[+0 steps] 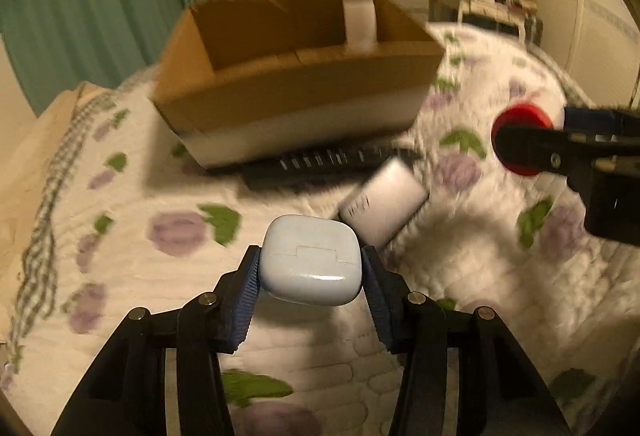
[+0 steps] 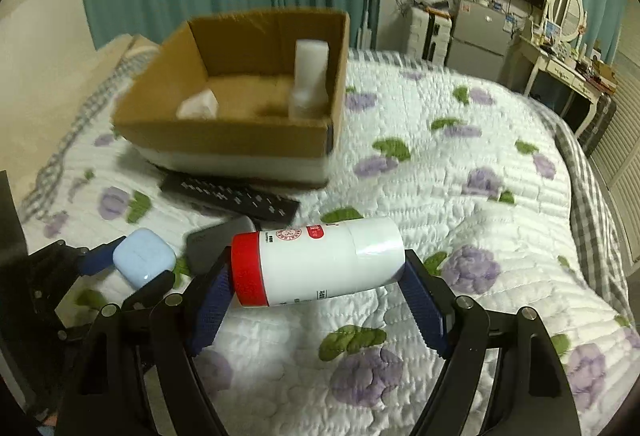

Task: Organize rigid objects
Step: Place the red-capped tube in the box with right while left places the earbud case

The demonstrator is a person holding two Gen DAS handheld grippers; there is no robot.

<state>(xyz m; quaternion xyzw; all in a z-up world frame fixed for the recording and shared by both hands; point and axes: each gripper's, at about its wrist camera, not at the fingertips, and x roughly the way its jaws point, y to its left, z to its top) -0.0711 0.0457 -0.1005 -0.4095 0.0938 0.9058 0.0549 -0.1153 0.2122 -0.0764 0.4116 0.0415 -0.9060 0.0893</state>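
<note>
we're over a bed [image 2: 460, 172], covered by a white quilt [image 1: 500, 276] printed with purple flowers and green leaves, a grey checked border running along its edges. sitting on the quilt toward the far side is an open cardboard box [image 2: 224, 134], brown with a white band around its base. just in front of the box lies a black remote control [image 2: 232, 196], long and flat, its near end angled toward us. beside the remote's near end rests a small grey case [image 1: 384, 204], lying flat on the quilt, touching or nearly touching the remote; the blur makes it hard to tell which.
</note>
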